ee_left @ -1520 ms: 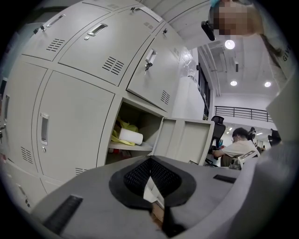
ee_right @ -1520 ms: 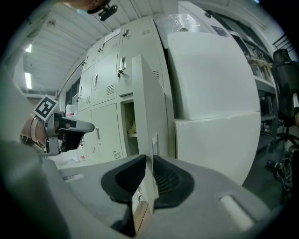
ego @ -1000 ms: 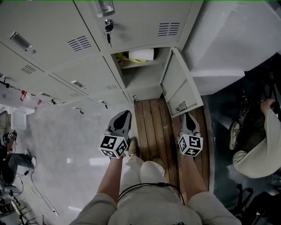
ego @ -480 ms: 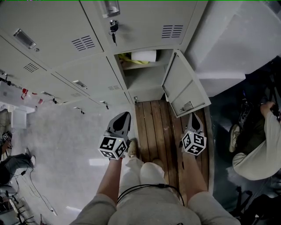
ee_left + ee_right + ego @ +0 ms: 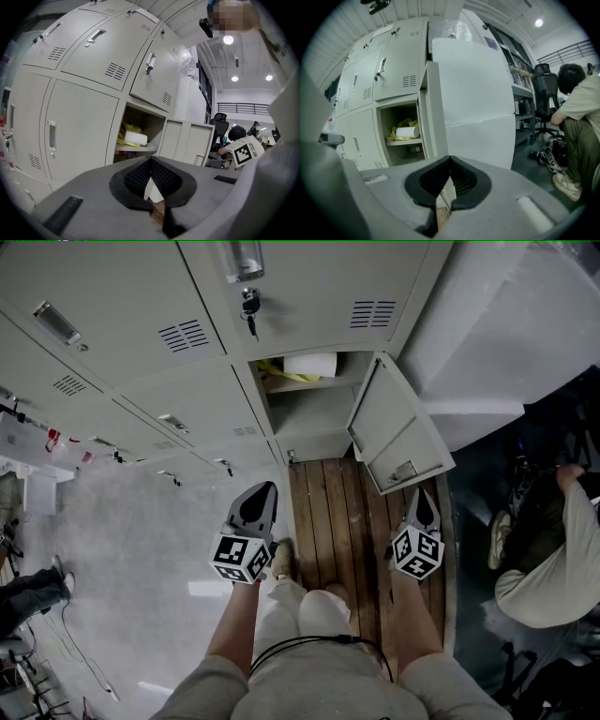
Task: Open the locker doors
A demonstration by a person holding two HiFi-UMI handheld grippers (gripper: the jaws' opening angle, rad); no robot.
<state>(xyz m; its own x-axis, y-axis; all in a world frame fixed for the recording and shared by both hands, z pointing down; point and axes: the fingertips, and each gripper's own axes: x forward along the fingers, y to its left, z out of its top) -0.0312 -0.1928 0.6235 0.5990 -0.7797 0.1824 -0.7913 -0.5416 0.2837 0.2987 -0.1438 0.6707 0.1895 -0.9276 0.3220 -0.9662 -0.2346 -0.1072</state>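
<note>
Grey lockers (image 5: pixel 187 381) fill the wall above a wooden floor strip (image 5: pixel 328 512). One lower door (image 5: pixel 398 432) already stands swung out, baring a shelf with a paper roll (image 5: pixel 309 365). The right gripper (image 5: pixel 424 493), jaws pressed together on nothing, sits just beside that door's handle edge, perhaps touching it. The left gripper (image 5: pixel 269 487) is likewise closed and empty. By my reading, the next step is a neighbouring closed door, which calls for parted jaws at its latch.

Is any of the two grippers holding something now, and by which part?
Nothing is held. The right gripper is shut on itself near the open locker door, not on it. The left gripper is shut and empty too.
</note>
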